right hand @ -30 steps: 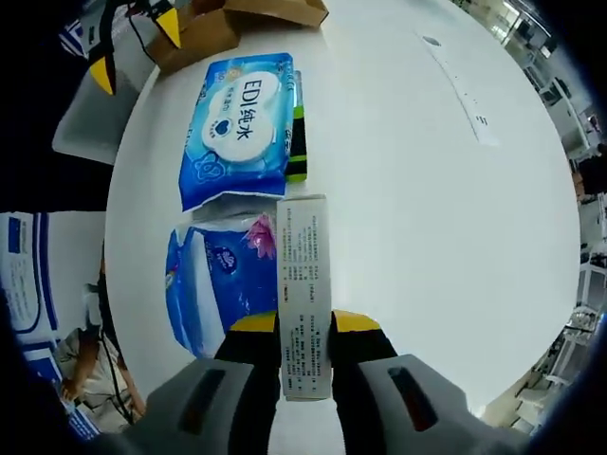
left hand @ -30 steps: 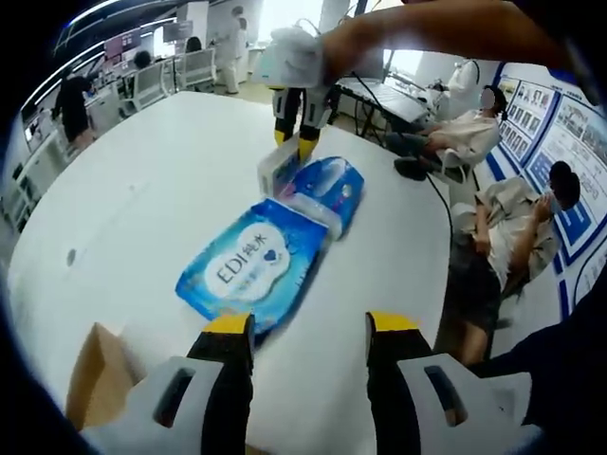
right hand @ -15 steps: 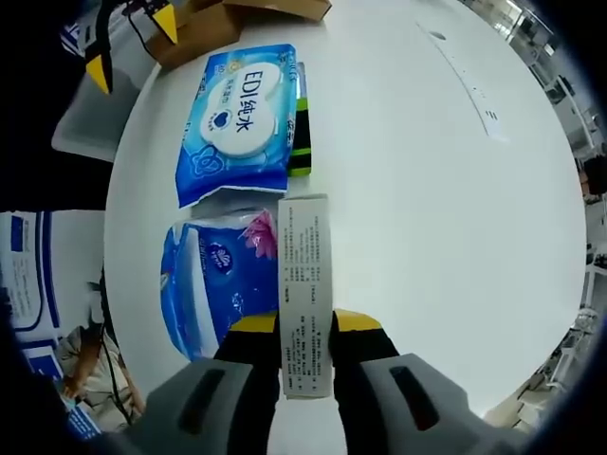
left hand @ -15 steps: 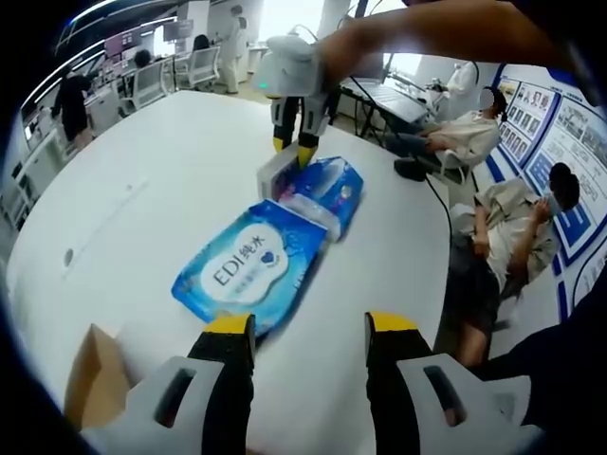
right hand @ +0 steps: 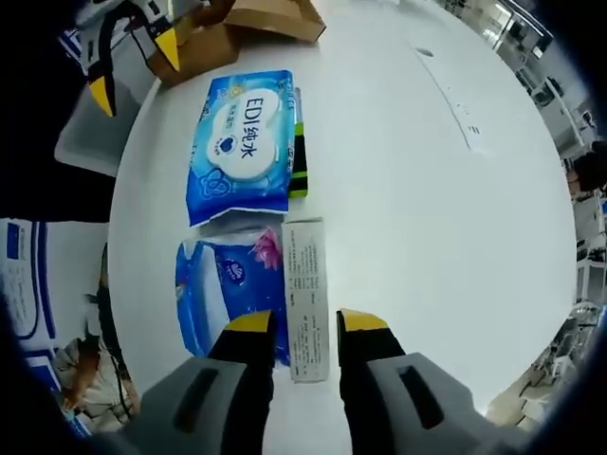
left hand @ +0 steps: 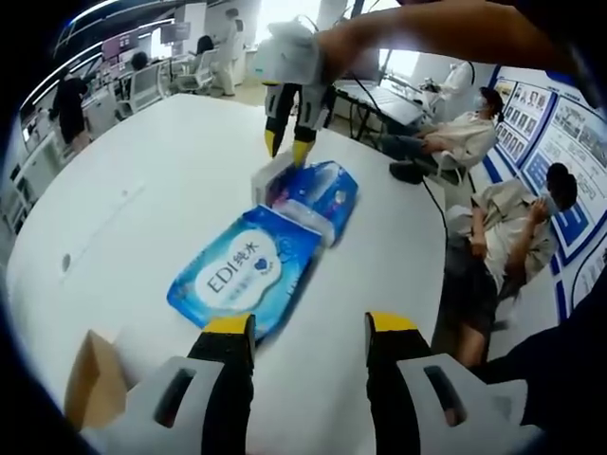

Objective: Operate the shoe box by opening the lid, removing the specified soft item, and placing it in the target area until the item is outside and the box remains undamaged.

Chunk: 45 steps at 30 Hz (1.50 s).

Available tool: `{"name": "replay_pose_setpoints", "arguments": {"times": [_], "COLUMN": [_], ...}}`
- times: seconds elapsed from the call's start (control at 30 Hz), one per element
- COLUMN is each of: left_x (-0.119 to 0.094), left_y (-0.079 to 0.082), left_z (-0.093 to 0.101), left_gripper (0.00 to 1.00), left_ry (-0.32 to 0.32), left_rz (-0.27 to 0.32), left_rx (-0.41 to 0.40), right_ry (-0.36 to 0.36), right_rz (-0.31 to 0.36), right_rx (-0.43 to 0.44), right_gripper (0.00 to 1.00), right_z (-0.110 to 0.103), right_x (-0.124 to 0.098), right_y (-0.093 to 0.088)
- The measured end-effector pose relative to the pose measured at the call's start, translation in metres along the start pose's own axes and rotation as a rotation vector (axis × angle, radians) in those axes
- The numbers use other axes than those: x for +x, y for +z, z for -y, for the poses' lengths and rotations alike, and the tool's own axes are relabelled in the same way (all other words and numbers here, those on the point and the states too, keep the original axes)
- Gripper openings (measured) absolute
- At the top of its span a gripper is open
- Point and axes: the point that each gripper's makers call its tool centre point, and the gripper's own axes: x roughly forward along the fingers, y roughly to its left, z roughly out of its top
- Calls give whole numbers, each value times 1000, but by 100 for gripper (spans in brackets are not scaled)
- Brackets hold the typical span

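Note:
A blue "EDI" wipes pack lies flat on the white table, just beyond my left gripper, which is open with nothing between its fingers. Farther off lies a blue tissue pack with a slim white carton along its side. My right gripper hovers just above that carton. In the right gripper view the carton lies on the table in front of my right gripper, whose jaws stand open and apart from it. The brown shoe box is at the table's far side, near the left gripper.
A green-and-black item peeks out beside the wipes pack. A cardboard flap shows at the left. Seated people and chairs are past the table's right edge. Paper strips lie on the table's open part.
My right gripper has opened and let go of the white carton, which now lies on the table beside the tissue pack. The gripper has drawn back from it. The left gripper has not changed.

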Motion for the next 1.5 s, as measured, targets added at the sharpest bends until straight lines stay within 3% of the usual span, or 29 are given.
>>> {"name": "replay_pose_setpoints", "arguments": {"times": [0.2, 0.33, 0.47, 0.83, 1.13, 1.5], "left_x": [-11, -23, -37, -84, -127, -194], "left_y": [-1, -5, -16, -42, -71, -116], "left_z": [3, 6, 9, 12, 7, -12], "left_gripper": [46, 47, 47, 47, 47, 47], "left_ry": [11, 22, 27, 47, 48, 70], "left_rz": [12, 36, 43, 83, 114, 163], "left_rx": [25, 24, 23, 36, 55, 61], "right_ry": [-75, -103, -101, -108, -126, -146], "right_rz": [60, 99, 181, 228, 242, 257], "right_rx": [20, 25, 54, 54, 80, 127], "right_gripper": [23, 23, 24, 23, 22, 22], "right_z": [-7, -27, -56, -122, -156, -207], "right_x": [-29, -44, -53, -52, -51, -44], "right_y": [15, 29, 56, 121, 166, 247]}}
